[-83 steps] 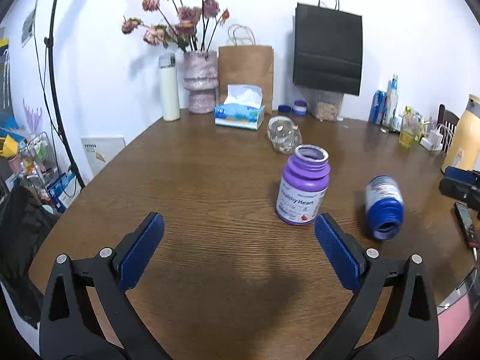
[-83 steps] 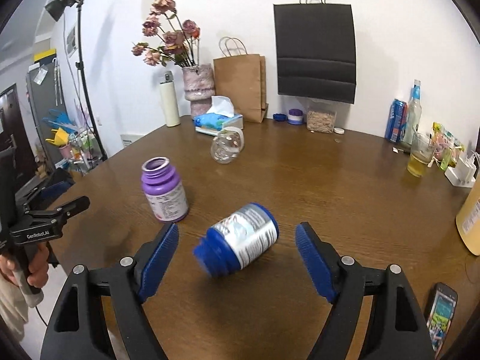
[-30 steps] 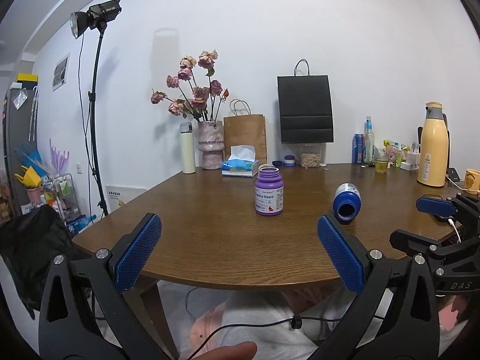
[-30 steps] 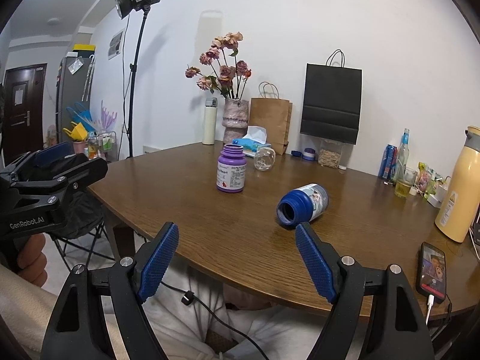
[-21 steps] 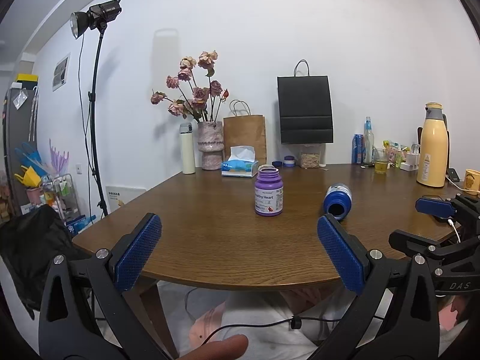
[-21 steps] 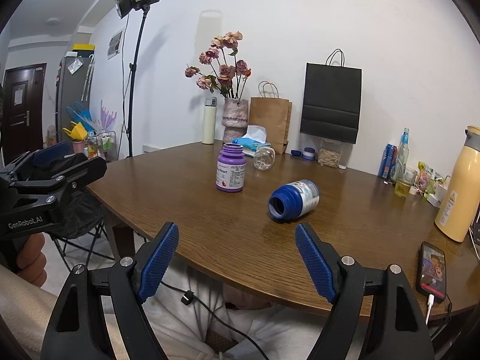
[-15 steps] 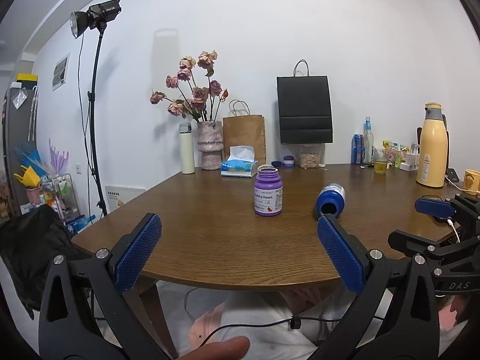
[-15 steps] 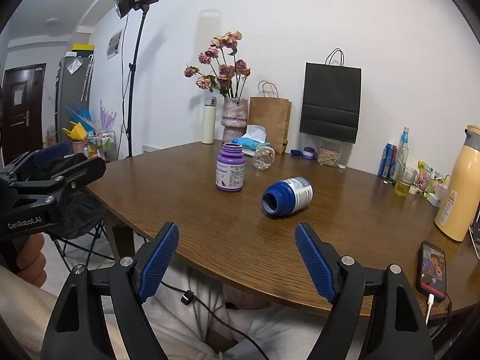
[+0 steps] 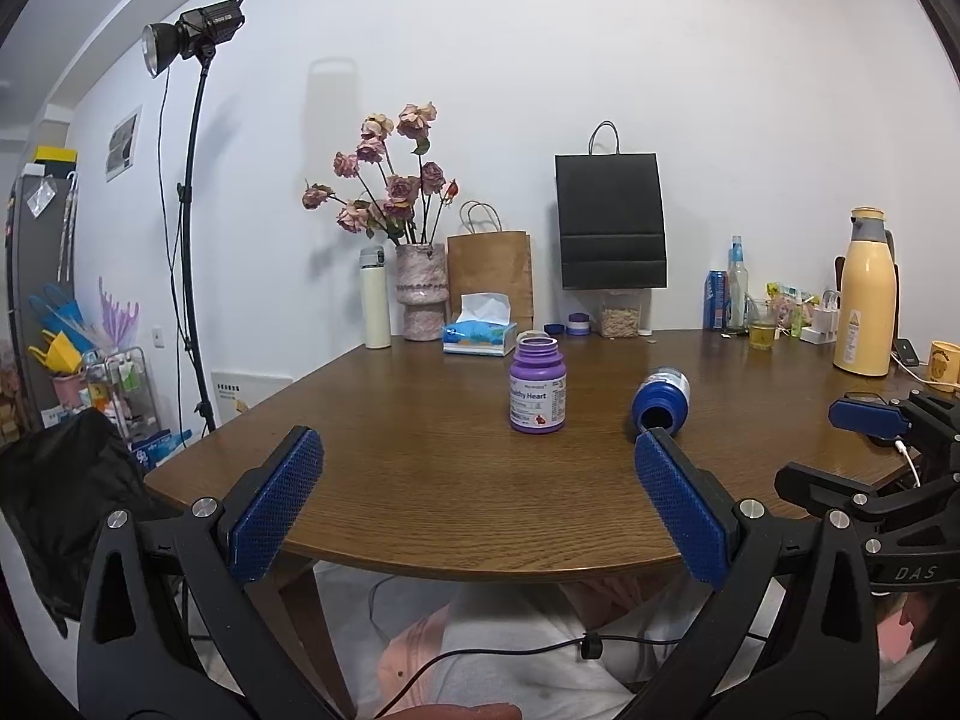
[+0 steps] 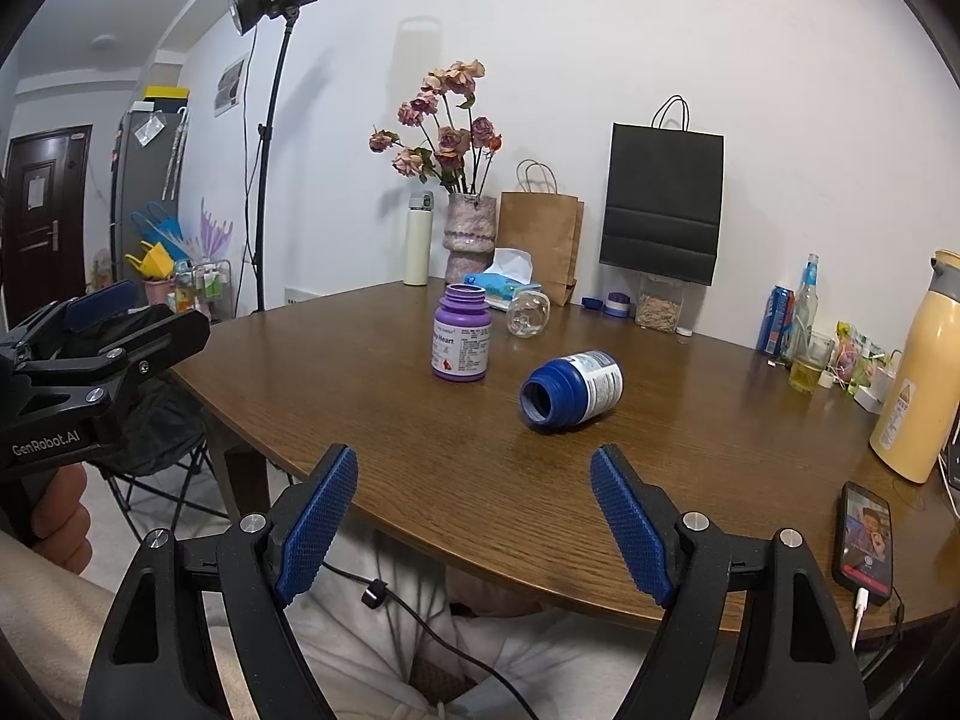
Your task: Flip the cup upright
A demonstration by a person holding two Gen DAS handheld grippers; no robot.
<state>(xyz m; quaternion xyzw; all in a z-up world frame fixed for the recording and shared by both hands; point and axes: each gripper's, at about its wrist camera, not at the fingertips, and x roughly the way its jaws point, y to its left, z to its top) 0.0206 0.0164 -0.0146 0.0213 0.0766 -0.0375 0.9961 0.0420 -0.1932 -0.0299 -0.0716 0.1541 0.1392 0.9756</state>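
Observation:
A blue bottle (image 10: 573,390) lies on its side on the brown table (image 10: 690,450), its open mouth toward me; it also shows in the left wrist view (image 9: 660,401). A purple bottle (image 10: 461,342) stands upright to its left, also in the left wrist view (image 9: 537,387). A clear glass cup (image 10: 528,313) lies on its side behind the purple bottle. My left gripper (image 9: 477,510) and right gripper (image 10: 474,531) are both open and empty, held back off the table's front edge.
A phone (image 10: 864,543) on a cable lies at the table's right front edge. A yellow flask (image 10: 918,369), glass of drink (image 10: 807,363), bottles, tissue box (image 9: 480,333), vase (image 9: 421,291) and paper bags stand at the back. A light stand (image 9: 192,210) is left.
Both grippers pulled back from over the table and stay open. In the last second the blue bottle has rolled leftward, nearer the purple bottle.

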